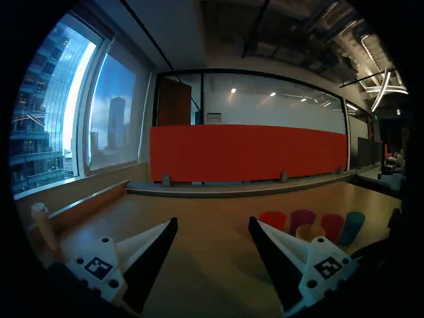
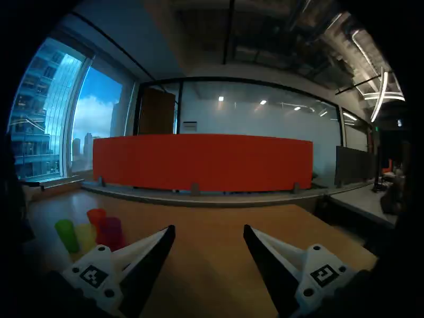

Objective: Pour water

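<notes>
The left tool and right tool hover level over the desk, fingers wide apart, holding nothing. The coloured cups stand clustered on the desk between them.

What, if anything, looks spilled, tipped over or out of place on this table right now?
Nothing stands out. The coloured cups stand clustered together on the wooden table, none tipped over, with no puddle visible around them. The left hand-held gripper and right hand-held gripper are both open and empty.
</notes>
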The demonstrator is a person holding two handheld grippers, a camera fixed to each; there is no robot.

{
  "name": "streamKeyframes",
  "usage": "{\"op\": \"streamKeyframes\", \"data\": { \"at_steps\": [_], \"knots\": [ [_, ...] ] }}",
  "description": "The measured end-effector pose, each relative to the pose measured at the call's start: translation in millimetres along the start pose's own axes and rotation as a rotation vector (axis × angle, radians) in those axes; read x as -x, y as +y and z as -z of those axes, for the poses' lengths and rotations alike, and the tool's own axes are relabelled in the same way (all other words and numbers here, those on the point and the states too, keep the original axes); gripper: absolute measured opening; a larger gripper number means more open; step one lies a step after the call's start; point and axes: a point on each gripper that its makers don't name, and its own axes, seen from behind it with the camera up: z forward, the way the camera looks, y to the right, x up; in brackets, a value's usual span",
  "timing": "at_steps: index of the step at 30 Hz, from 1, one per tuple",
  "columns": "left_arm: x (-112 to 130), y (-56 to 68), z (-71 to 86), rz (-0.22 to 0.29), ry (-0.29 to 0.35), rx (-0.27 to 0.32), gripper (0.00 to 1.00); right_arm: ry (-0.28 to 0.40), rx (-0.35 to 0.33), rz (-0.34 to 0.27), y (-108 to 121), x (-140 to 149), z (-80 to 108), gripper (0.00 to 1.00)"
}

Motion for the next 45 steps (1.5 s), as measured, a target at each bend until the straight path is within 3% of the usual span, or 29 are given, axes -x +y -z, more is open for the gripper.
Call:
{"op": "streamKeyframes", "data": {
  "at_steps": [8, 26, 38, 45],
  "knots": [
    [-21, 2.9, -8.2, 0.011, -0.01, 0.018, 1.0, -0.008, -0.014, -0.026, 2, -23, -6.6, 1.0],
    [-101, 9.6, -8.4, -0.001, 0.015, 0.076, 1.0, 0.013, -0.042, -0.034, 3, -100, -7.1, 1.0],
    [-124, 28.7, -10.4, -0.001, 0.009, 0.163, 1.0, 0.011, -0.089, -0.019, -2, -115, -7.2, 1.0],
    [-132, 42.9, -8.8, -0.012, 0.011, 0.241, 1.0, 0.012, -0.186, -0.018, -19, -118, -2.1, 1.0]
  ]
}}
